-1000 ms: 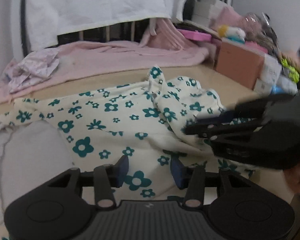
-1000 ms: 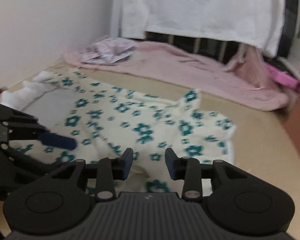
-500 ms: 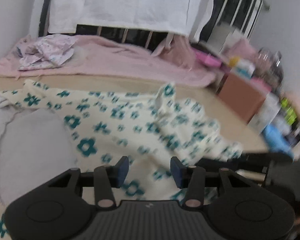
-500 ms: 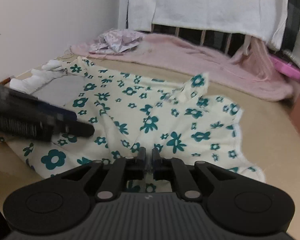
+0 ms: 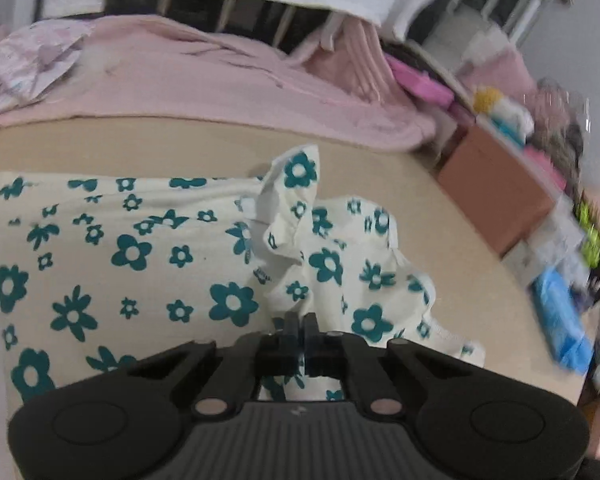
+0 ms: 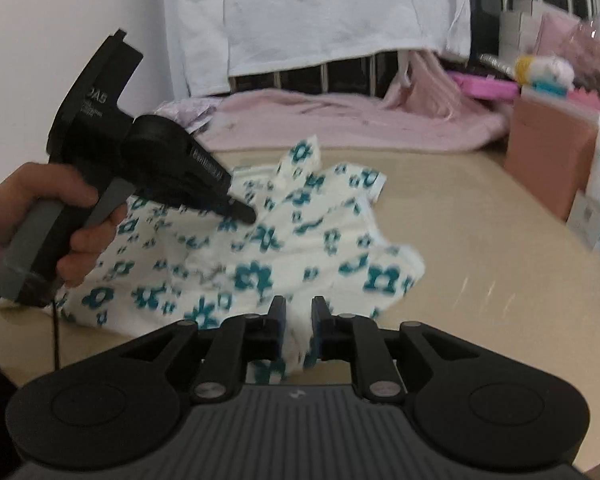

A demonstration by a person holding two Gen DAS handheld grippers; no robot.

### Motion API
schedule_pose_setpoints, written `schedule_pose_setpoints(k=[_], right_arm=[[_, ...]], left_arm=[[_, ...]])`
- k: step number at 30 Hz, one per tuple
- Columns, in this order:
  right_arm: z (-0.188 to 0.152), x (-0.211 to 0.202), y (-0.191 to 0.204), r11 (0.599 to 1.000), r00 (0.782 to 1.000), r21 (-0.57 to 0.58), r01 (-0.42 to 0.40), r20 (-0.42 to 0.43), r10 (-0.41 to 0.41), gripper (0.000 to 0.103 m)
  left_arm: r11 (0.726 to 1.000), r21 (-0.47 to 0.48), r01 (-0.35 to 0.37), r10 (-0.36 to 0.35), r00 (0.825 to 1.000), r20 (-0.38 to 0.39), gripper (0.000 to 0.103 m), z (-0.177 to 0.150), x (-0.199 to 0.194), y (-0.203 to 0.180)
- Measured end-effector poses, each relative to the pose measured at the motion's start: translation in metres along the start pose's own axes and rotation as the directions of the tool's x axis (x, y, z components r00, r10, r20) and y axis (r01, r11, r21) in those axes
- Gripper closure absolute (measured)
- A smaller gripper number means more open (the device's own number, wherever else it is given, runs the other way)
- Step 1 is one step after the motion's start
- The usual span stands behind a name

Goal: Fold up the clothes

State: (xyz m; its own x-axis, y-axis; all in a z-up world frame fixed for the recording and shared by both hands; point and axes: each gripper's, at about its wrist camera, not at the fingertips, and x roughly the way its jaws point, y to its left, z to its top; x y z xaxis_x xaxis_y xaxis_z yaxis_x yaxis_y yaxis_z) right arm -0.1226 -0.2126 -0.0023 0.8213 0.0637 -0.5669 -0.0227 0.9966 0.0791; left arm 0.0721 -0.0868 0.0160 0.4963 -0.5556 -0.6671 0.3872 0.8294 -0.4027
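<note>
Now both tongs, left (image 5: 301, 326) and right (image 6: 299, 322), clenched on floral garment (image 6: 300, 240).

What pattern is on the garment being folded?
Cream fabric with teal flowers: the floral garment, clearest in the left wrist view.

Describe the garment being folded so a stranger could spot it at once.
Start at the tan bed surface, in front of the pink blanket along the rail. The floral garment lies crumpled there: the only cream fabric printed with teal flowers, pinched by both claws.
</note>
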Motion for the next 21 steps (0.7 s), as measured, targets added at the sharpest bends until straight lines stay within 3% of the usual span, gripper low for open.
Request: schedule_pose_setpoints(k=[7, 12, 16, 18, 21], right_arm=[[-0.001, -0.001, 0.025, 0.992, 1.0, -0.123, 0.024, 0.0, -0.024, 0.099], [0.004, -0.024, 0.043, 0.978, 0.998, -0.202, -0.052, 0.033, 0.06, 0.099], [-0.007, 0.0, 0.063, 0.955, 0.996, -0.292, -0.051, -0.086, 0.027, 0.088], [-0.003, -0.007, 0.061, 0.964, 0.996, -0.255, -0.076, -0.058, 0.063, 0.075], [0.013, -0.015, 0.029, 0.99, 0.998, -0.136, -0.035, 0.043, 0.041, 0.074]], left_arm=[[0.996, -0.09, 0.03, -0.021, 0.995, 0.1, 0.103, 0.006, -0.03, 0.017], [0.991, -0.131, -0.014, 0.026, 0.995, 0.092, 0.102, -0.005, -0.025, 0.038], [0.987, -0.162, -0.016, 0.033, 0.994, 0.106, 0.097, -0.018, -0.021, 0.052], [0.983, -0.183, 0.002, 0.019, 0.993, 0.114, 0.093, -0.02, -0.024, 0.056], [0.99, -0.132, -0.04, 0.057, 0.99, 0.127, 0.081, -0.017, -0.033, 0.042]])
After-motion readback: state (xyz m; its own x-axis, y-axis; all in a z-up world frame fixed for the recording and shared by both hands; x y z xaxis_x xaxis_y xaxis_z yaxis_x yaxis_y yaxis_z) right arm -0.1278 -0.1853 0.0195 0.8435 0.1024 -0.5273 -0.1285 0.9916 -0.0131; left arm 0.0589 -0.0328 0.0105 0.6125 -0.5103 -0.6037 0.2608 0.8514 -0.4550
